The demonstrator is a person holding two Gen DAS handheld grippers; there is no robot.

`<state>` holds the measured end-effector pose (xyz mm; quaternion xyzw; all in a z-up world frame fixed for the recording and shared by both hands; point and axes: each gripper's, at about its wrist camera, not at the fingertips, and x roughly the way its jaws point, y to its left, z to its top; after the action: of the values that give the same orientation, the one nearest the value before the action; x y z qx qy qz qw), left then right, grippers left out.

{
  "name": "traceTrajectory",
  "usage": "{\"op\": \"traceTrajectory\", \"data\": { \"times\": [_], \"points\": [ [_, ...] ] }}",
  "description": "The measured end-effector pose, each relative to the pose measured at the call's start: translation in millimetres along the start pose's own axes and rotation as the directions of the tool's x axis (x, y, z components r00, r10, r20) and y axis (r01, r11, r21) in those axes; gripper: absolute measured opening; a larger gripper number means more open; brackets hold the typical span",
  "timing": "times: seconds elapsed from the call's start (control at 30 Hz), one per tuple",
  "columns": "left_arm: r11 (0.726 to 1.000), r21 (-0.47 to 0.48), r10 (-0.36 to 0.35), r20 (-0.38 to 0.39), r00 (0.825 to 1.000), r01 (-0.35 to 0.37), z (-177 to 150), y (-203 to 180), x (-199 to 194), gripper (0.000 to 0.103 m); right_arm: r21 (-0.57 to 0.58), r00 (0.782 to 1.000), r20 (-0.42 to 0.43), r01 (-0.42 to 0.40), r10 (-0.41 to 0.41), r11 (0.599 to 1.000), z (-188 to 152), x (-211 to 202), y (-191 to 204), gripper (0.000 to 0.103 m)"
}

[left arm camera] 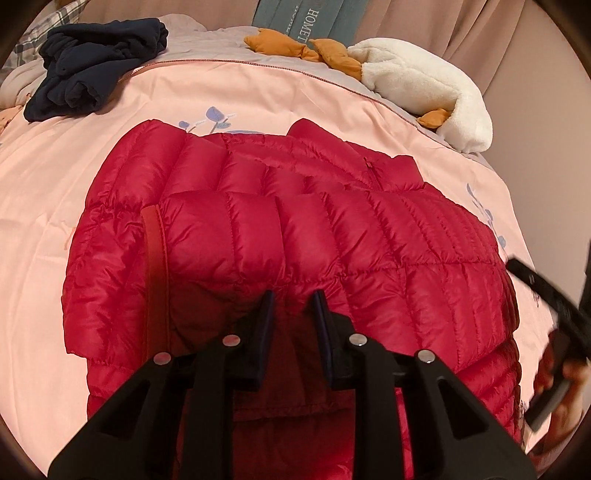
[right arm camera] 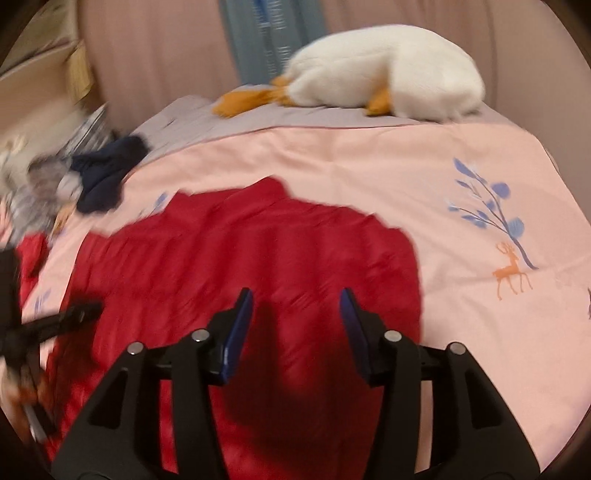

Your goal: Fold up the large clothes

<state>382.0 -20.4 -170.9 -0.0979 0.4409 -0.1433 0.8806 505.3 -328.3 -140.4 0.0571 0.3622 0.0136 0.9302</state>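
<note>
The left gripper (left arm camera: 293, 301) fingers pinch a fold of the red down jacket (left arm camera: 258, 229), lifting its hem edge; the right gripper (right arm camera: 297, 301) fingers stand spread with nothing between them, hovering above the same jacket. The jacket lies on the pink bedspread (left arm camera: 66, 166), sleeves seemingly tucked in. Judging from this, the folding is midway, the final fold-over remaining.

bed (left arm camera: 258, 92): pink printed cover | curtain (left arm camera: 461, 26): beige | light: warm, dim

Pink bed (left arm camera: 258, 92), red jacket (left arm camera: 295, 221), navy garment (left arm camera: 99, 70), plush goose (left arm camera: 424, 85)
</note>
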Motion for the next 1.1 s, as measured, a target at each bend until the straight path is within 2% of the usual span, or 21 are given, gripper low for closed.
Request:
{"op": "traceTrajectory", "data": {
  "times": [0.07,0.13,0.27,0.33,0.4,0.5,0.57,0.63,0.8,0.9,1.0,1.1],
  "points": [
    [1.0,0.001,0.008,0.003,1.0,-0.008,-1,-1,0,0.025,-0.048,0.999,-0.048,0.01,-0.012,0.999,-10,7,11,0.055],
    [1.0,0.009,0.019,0.004,1.0,-0.019,-1,-3,1,0.025,-0.101,0.993,-0.097,0.054,-0.064,0.993,-19,22,18,0.057],
    [0.998,0.035,0.043,0.004,0.999,-0.043,-2,-6,2,0.025,-0.103,0.987,-0.133,0.082,-0.095,0.991,-22,33,21,0.057],
    [0.998,0.042,0.053,0.002,0.999,-0.053,-1,-8,1,0.025,-0.08,0.987,-0.131,0.08,-0.09,0.994,-20,23,23,0.057],
    [0.998,0.04,0.054,0.002,0.999,-0.054,-1,-8,1,0.025,-0.071,0.994,-0.093,0.049,-0.055,0.996,-20,7,26,0.059],
    [0.998,0.039,0.054,0.005,0.999,-0.054,-2,-7,1,0.025,-0.087,0.996,-0.055,0.066,-0.071,0.994,-25,-5,30,0.066],
    [0.998,0.038,0.057,0.003,0.998,-0.057,-2,-7,1,0.025,-0.097,0.989,-0.104,0.097,-0.107,0.991,-33,8,27,0.066],
    [0.997,0.037,0.062,-0.003,0.998,-0.062,-3,-8,1,0.025,-0.074,0.986,-0.138,0.085,-0.095,0.994,-38,20,21,0.067],
    [0.996,0.045,0.083,-0.012,0.997,-0.082,-3,-11,-2,0.025,-0.029,0.986,-0.139,0.088,-0.092,0.996,-36,11,21,0.066],
    [0.996,0.037,0.083,-0.006,0.996,-0.083,-5,-9,-4,0.025,-0.057,0.994,-0.087,0.063,-0.067,0.996,-38,-6,31,0.068],
    [0.996,0.034,0.088,-0.005,0.996,-0.088,-6,-10,-3,0.025,-0.106,0.986,-0.119,0.108,-0.12,0.989,-45,6,33,0.072],
    [0.994,0.041,0.103,-0.002,0.995,-0.103,-6,-13,-4,0.025,-0.077,0.984,-0.141,0.094,-0.104,0.993,-49,16,27,0.073]
  ]
}}
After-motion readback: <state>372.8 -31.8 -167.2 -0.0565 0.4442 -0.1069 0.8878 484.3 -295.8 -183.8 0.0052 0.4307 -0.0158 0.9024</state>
